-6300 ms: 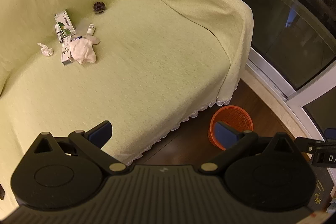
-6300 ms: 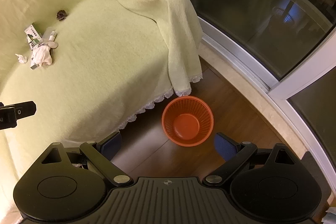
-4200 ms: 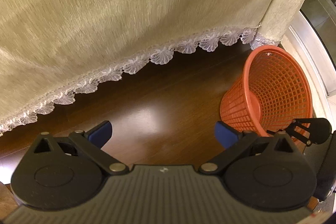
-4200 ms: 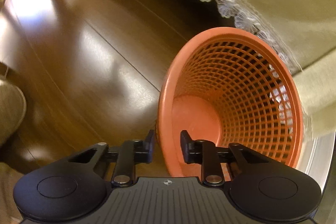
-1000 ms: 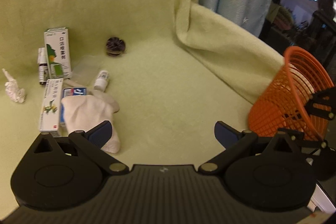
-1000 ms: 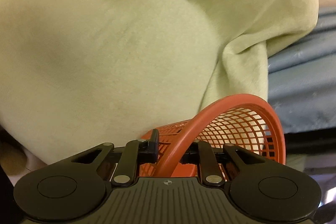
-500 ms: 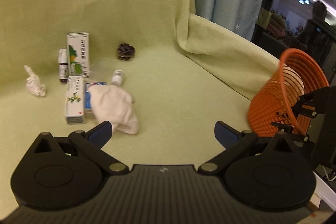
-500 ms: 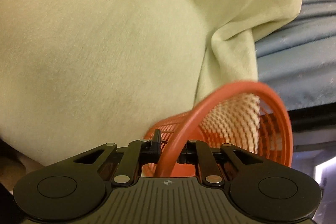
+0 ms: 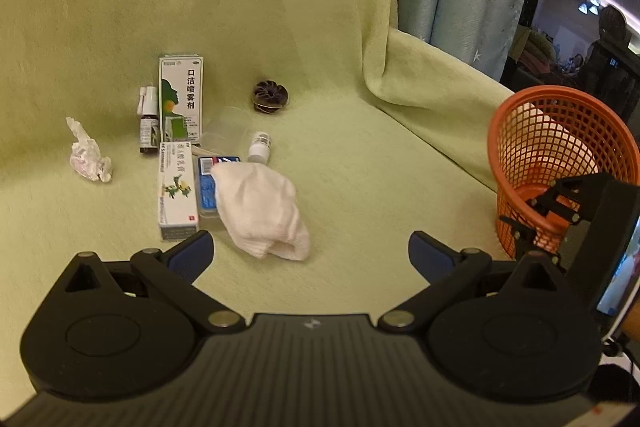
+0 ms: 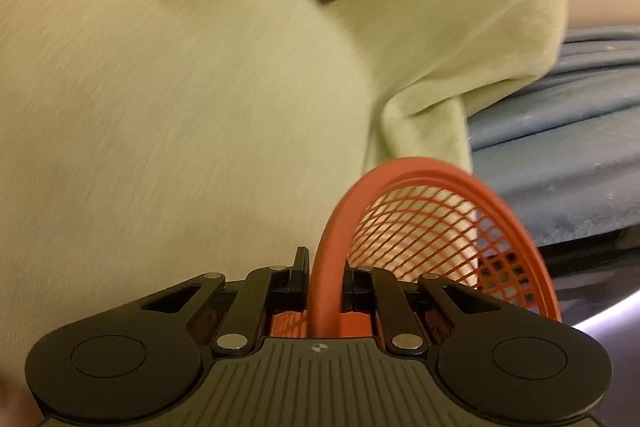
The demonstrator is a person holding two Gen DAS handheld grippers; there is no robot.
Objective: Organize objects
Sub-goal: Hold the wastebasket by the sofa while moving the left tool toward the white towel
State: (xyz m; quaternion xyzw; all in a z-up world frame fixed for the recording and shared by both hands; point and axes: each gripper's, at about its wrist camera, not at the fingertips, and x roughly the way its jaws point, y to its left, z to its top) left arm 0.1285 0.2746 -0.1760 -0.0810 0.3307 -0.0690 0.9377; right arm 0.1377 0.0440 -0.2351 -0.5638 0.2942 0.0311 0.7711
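green sofa (image 10: 200,147) behind, orange basket (image 10: 440,211) rim pinched between closing right fingers (image 10: 301,269).

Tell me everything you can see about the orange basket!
The orange basket is a round plastic bin with mesh walls full of little holes, a thick smooth rim, and a solid bottom. It looks empty. It stands roughly upright at the right end of the green-covered sofa, beside the armrest. The right gripper is pinching its rim, with the jaws closing on it.

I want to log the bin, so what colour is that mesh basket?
Orange basket, seen best in the left wrist view.
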